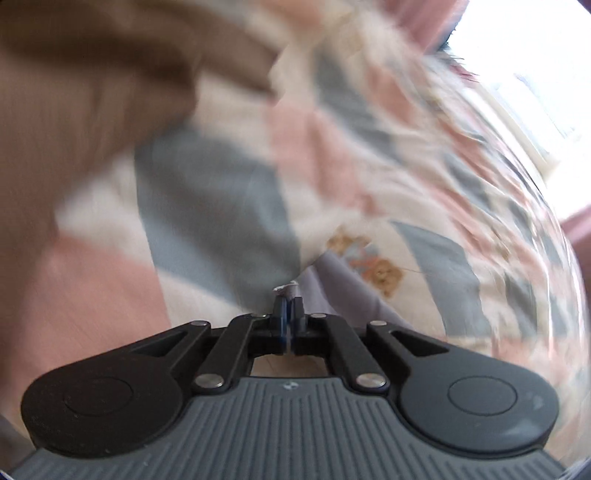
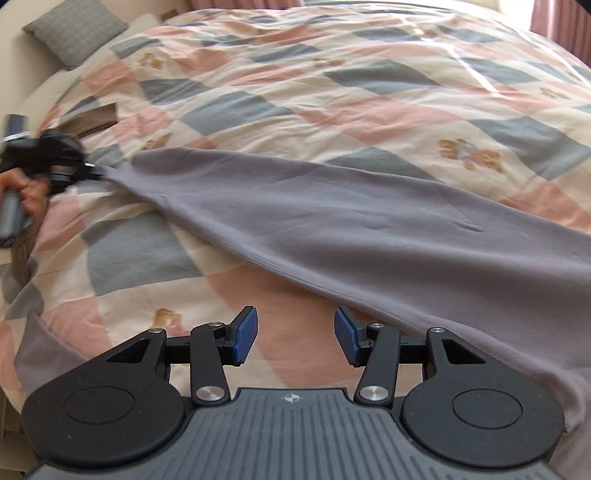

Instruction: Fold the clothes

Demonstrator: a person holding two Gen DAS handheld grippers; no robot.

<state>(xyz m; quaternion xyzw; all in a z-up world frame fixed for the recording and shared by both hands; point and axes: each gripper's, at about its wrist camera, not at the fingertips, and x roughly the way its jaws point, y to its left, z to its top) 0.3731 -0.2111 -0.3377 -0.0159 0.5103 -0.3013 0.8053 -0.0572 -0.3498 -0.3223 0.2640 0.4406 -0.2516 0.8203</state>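
Note:
A lavender-grey garment (image 2: 332,218) lies stretched across the bed, from the far left to the near right. My left gripper (image 1: 287,308) is shut on one corner of it; in the left wrist view, which is motion-blurred, the cloth (image 1: 343,291) trails away from the closed pads. The right wrist view shows that same left gripper (image 2: 98,171) at the left edge, held by a hand (image 2: 22,188), pulling the garment's tip taut. My right gripper (image 2: 294,338) is open just above the quilt, its blue pads (image 2: 245,338) empty, close to the garment's near edge.
A patchwork quilt (image 2: 258,92) of pink, grey and cream diamonds covers the bed. A brown folded cloth (image 2: 94,120) lies at the far left. A grey cushion (image 2: 75,29) sits at the top left. Pink curtains (image 2: 561,26) hang at the top right.

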